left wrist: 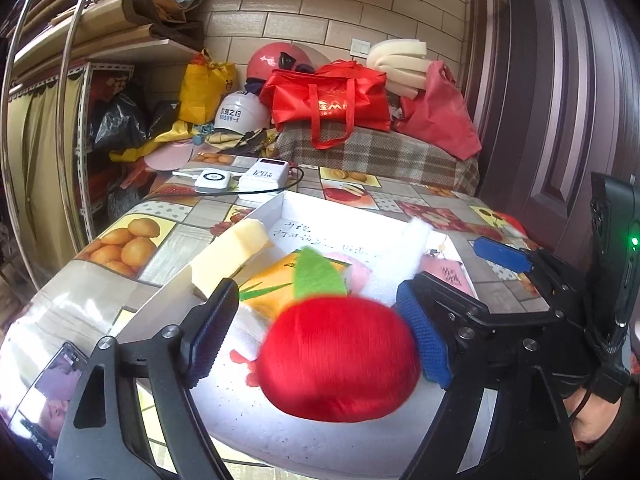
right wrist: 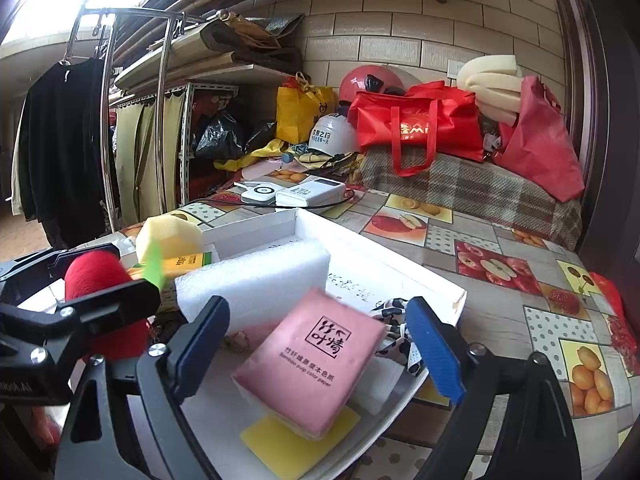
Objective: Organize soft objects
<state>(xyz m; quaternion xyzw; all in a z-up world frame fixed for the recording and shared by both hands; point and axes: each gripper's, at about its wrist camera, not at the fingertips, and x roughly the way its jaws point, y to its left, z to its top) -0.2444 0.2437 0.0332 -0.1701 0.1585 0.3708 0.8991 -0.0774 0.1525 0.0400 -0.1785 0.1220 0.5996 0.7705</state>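
pink tissue pack (right wrist: 310, 360): "Bamboo pulp color paper" | power bank (left wrist: 263, 178): probably "120"

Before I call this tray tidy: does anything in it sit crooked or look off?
Yes. The pink tissue pack lies tilted, propped on a yellow sponge rather than flat. The white foam block sits askew across the white tray. The red plush apple looks fine, between the open left gripper.

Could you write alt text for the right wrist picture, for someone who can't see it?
A pink tissue pack lies between the open fingers of the right gripper, inside a white tray on a fruit-print table. Behind it sits a white foam block; at left, the left gripper is around a red plush apple.
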